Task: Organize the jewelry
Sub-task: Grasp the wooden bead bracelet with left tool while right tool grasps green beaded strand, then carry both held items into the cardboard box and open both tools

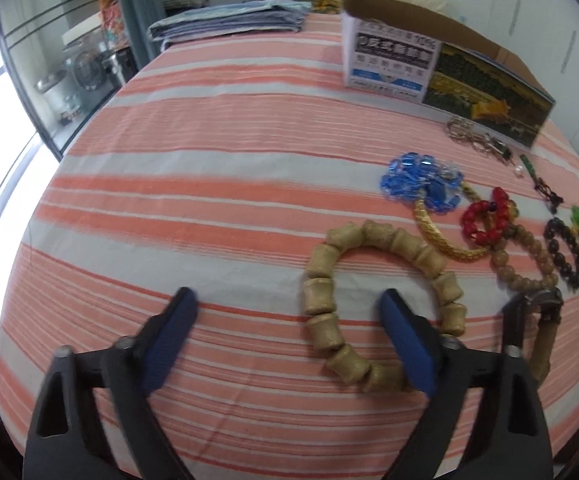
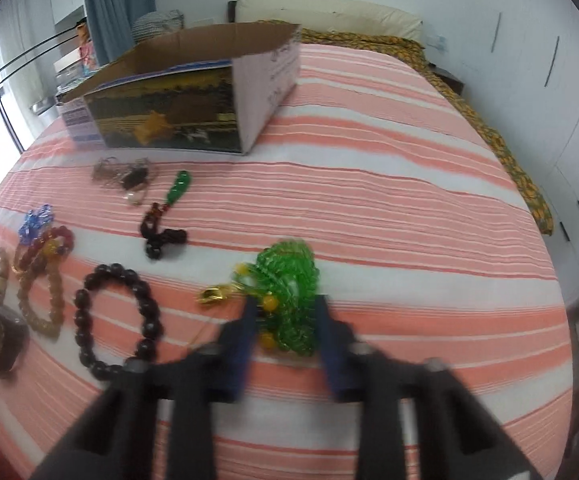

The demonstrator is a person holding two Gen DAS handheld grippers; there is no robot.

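Jewelry lies on a striped bed sheet. My left gripper is open over the sheet; its right finger rests inside the ring of a chunky tan bead bracelet. Beyond lie a blue bead piece, a gold chain, red beads and a dark bead bracelet. My right gripper has closed around a green bead necklace with yellow beads; the view is blurred. The dark bead bracelet lies to its left.
An open cardboard box stands at the back, also in the left wrist view. Folded blue cloth lies at the far end. Keyrings, a green pendant and a dark bead cord lie before the box.
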